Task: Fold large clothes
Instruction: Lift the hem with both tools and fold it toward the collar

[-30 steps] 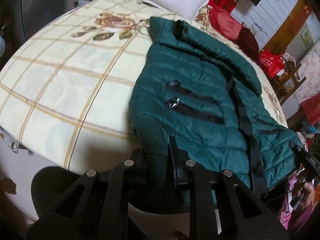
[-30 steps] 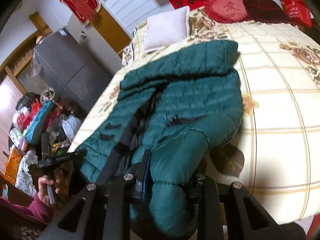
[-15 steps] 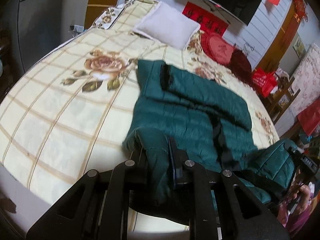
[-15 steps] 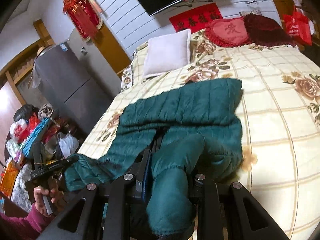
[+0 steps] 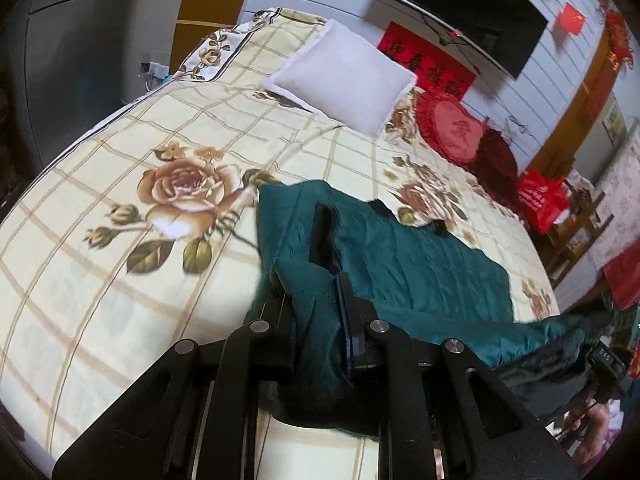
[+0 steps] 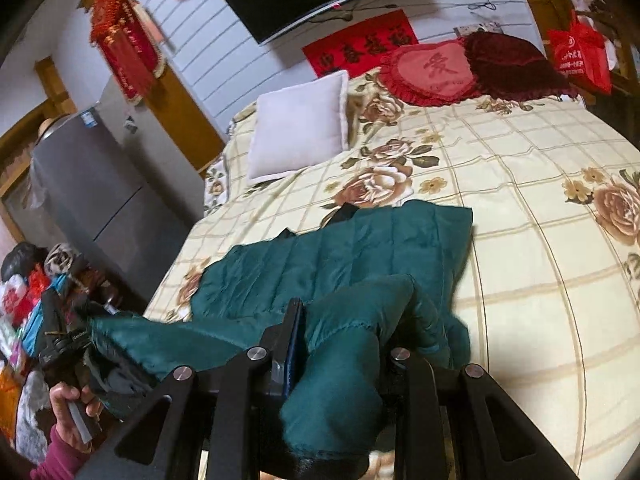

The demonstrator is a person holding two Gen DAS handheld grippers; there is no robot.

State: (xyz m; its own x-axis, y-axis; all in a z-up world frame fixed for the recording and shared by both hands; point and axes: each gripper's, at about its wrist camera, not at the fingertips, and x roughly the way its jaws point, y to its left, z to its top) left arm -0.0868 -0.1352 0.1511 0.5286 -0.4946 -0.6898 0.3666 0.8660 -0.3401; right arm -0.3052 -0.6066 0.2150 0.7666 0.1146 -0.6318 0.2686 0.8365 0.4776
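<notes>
Jacket (image 5: 404, 264), green and puffy, lies across our flowered bed (image 5: 100, 264), its near edge lifted off the sheet. Our left gripper (image 5: 316, 320) pinches one bunched corner tight; our right gripper (image 6: 344, 344) clamps another fold. White pillow (image 6: 298, 128) sits well beyond.

Green jacket (image 6: 352, 256) between right fingers (image 6: 292, 332)

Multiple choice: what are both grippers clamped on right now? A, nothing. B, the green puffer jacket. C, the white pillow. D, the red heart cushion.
B: the left gripper and right gripper each pinch a fold of the green puffer jacket.
</notes>
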